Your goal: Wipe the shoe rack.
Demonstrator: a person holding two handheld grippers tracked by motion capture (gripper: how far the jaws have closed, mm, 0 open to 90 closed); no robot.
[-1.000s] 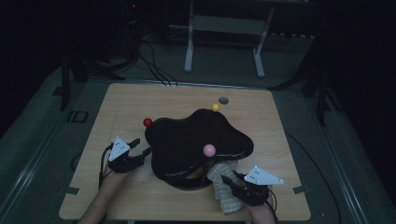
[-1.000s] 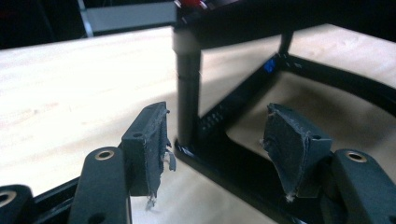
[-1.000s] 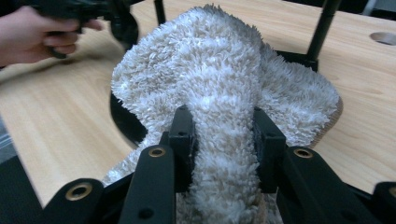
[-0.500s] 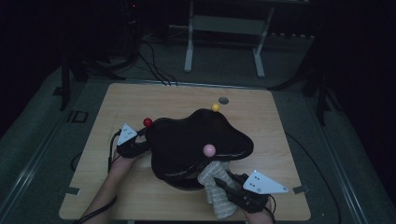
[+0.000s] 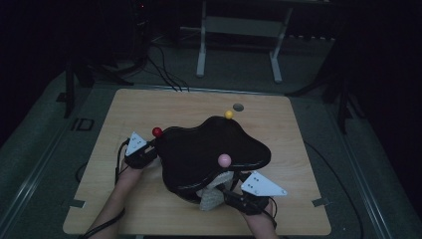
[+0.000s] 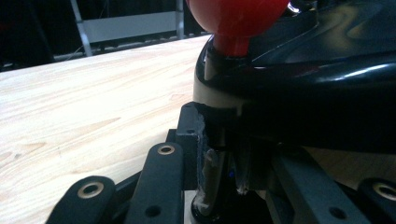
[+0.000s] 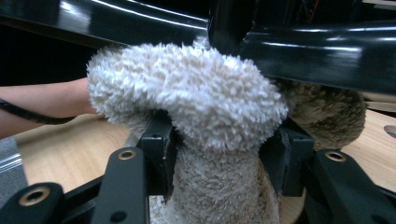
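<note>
A glossy black blob-shaped piece point(image 5: 209, 149) stands mid-table with a red knob point(image 5: 157, 132), a yellow knob point(image 5: 229, 114) and a pink knob point(image 5: 224, 160) on it. My left gripper point(image 5: 152, 152) is at its left rim. Its jaws have just been closing and sit on the post point(image 6: 219, 154) beneath the red knob point(image 6: 238, 18). My right gripper point(image 5: 226, 191) is at the front rim. Its jaws have just been opening. A fluffy white cloth point(image 7: 196, 93) still fills the gap and touches both pads, bulging up against the black underside point(image 7: 327, 51).
The wooden table point(image 5: 149, 104) has a small grey disc point(image 5: 238, 107) near its far edge. A darker fluffy patch point(image 7: 327, 112) lies behind the white cloth. The person's other forearm point(image 7: 46, 102) crosses the left of the right gripper view. A white frame's legs point(image 5: 201, 55) stand beyond the table.
The left gripper moved right from open table to the black piece's rim under the red knob. The right gripper rose and pushed the cloth farther under the front rim.
</note>
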